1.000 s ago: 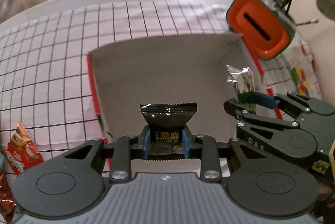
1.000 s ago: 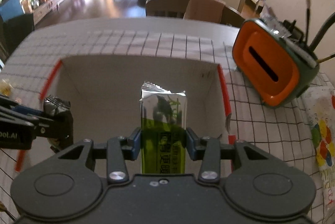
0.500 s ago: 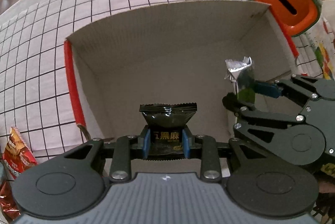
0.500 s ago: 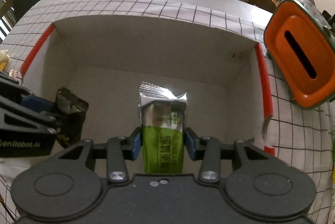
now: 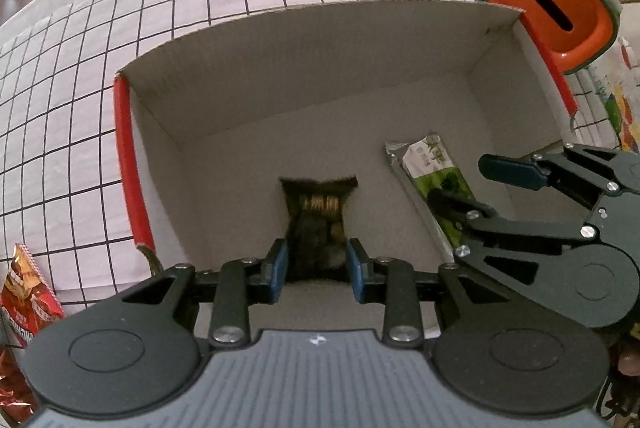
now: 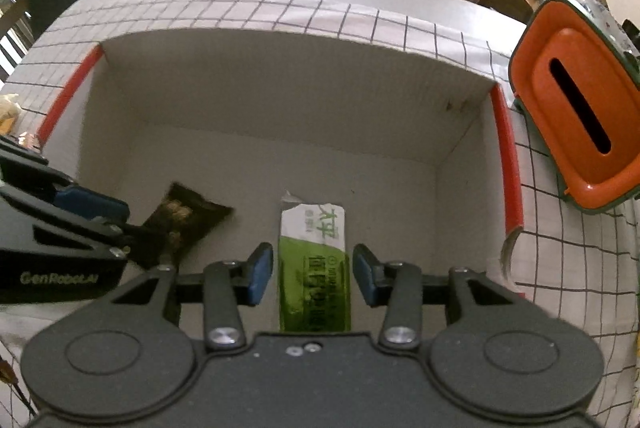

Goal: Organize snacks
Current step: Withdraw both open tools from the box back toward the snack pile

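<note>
Jaws apart over black packet (image 5: 318,212), green packet (image 6: 314,268).

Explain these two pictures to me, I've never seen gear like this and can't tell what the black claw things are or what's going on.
Each claw is a hand-held two-finger gripper with a camera looking along its fingers. One picture comes from the left gripper, the other from the right gripper. Both are open above a cardboard box on a checked tablecloth. A black snack packet and a green snack bar lie in the box, so nothing is held. An orange container stands beside the box; a red snack bag lies outside.
</note>
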